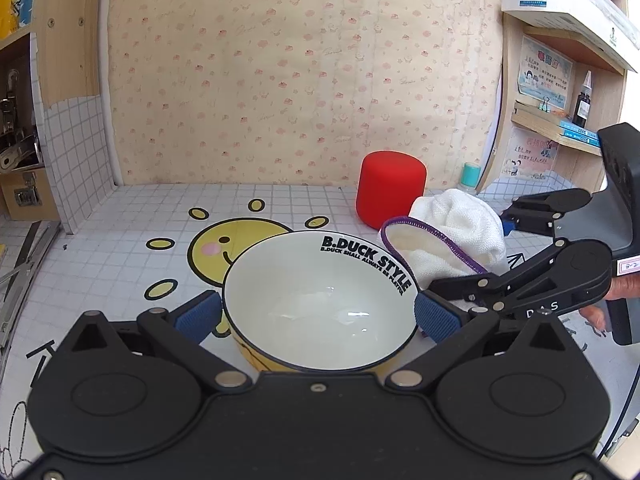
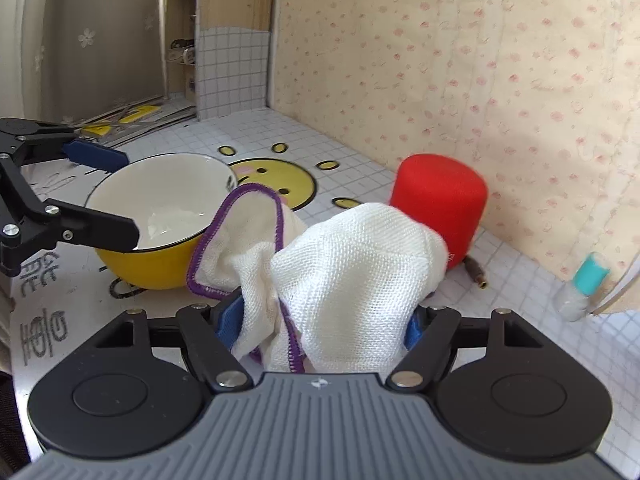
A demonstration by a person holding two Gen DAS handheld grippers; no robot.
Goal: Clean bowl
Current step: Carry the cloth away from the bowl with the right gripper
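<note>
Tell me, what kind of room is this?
Probably a home kitchen or dining nook. A bowl sits on a counter covered in small white squares with a smiling sun picture, beside flowery wallpaper and wooden shelves with a bottle and books.

1 bowl [image 1: 320, 304], 1 cloth [image 2: 344, 280], 1 red cylinder [image 1: 390, 188], maybe 1 sm. bottle [image 2: 582, 286].

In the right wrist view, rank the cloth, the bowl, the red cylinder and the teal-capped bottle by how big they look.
1. cloth, though it lies nearest the camera
2. bowl
3. red cylinder
4. teal-capped bottle
</note>
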